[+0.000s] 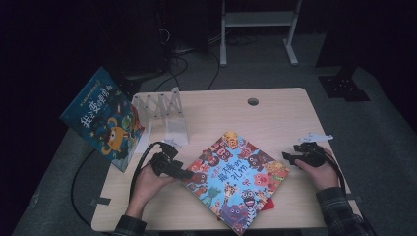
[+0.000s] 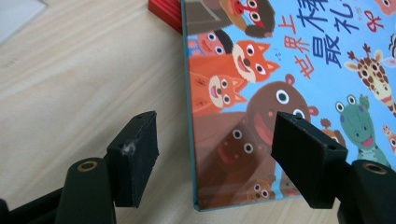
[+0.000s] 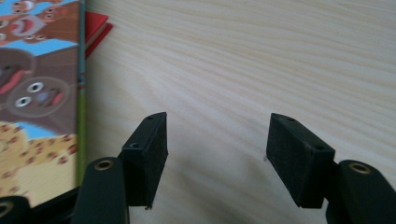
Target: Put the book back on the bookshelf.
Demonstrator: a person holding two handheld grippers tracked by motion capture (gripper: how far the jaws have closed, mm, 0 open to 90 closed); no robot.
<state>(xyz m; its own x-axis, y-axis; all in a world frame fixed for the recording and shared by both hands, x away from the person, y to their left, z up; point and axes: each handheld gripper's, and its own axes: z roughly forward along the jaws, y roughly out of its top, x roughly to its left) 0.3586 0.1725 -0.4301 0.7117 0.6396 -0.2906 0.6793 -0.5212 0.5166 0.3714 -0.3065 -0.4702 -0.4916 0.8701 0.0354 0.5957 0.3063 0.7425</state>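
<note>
High view dim w/ dark surroundings; gripper views bright, slightly soft.

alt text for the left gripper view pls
The open left tool straddles the near edge of a colourful animal picture book lying on a pale wooden table. A red book pokes out beneath it.

The picture book (image 1: 235,179) is sky blue, crowded with orange, brown and green cartoon animals — a red book (image 2: 166,14) beneath it. Pale wood-grain table (image 1: 275,115); both grippers' jaws black.
</note>
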